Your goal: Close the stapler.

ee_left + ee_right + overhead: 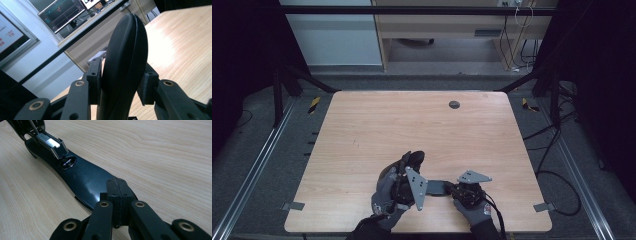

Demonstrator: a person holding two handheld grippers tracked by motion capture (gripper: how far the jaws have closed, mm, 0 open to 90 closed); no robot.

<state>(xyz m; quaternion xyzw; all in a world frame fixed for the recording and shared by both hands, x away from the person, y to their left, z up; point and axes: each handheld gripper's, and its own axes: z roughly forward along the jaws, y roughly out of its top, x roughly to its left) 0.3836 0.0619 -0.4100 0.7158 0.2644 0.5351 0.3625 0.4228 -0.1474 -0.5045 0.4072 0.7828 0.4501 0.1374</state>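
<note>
Black case (438, 188) near table (362, 125) front edge.

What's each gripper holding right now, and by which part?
The left gripper straddles the black case's rounded shell; contact unclear. The right gripper is shut on its flat lid's end.

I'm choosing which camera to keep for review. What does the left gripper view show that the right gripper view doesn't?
Left gripper view, its own: the left gripper clamped on a black rounded shell, with monitors and a black rail behind.
Right gripper view, its own: the right gripper shut on the end of a flat black piece that bears a metal clip and an oval hole.
Shared: the wooden table under the work.
</note>
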